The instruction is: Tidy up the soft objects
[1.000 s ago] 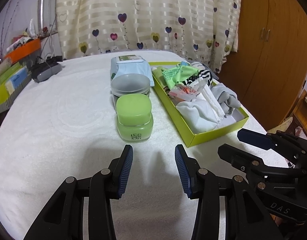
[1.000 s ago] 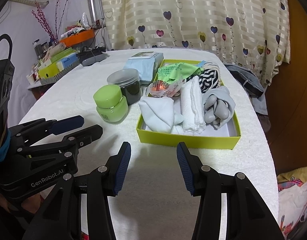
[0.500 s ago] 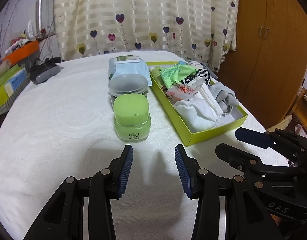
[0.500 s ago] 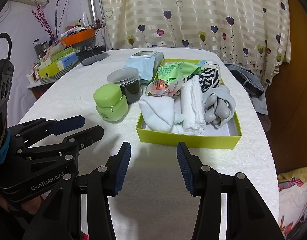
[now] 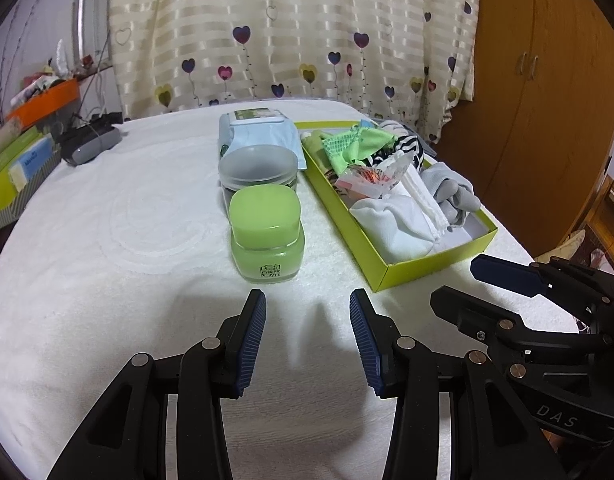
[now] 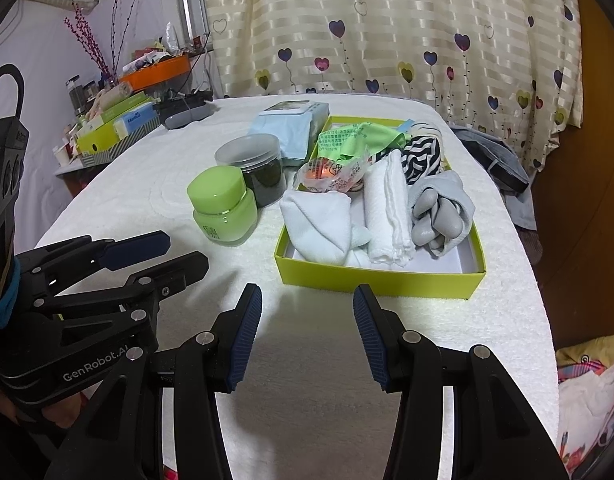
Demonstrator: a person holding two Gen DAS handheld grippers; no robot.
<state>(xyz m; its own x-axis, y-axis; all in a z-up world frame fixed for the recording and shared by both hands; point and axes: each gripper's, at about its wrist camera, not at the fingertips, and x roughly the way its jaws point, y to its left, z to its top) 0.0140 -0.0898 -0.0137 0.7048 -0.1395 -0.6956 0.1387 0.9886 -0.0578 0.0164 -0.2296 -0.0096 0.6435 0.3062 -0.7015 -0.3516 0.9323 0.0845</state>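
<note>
desk cover: white terry cloth, nubbly, matt
green jar: glossy plastic lid
box: smooth lime card
folded towels: soft cloth
wardrobe: satin wood

Covered in a white textured cloth, a table. Directly on it: a lime-green box, just beside that a green jar, a lidded dark jar and a blue wipes pack. Further off, near the far edge, a grey case.
</note>
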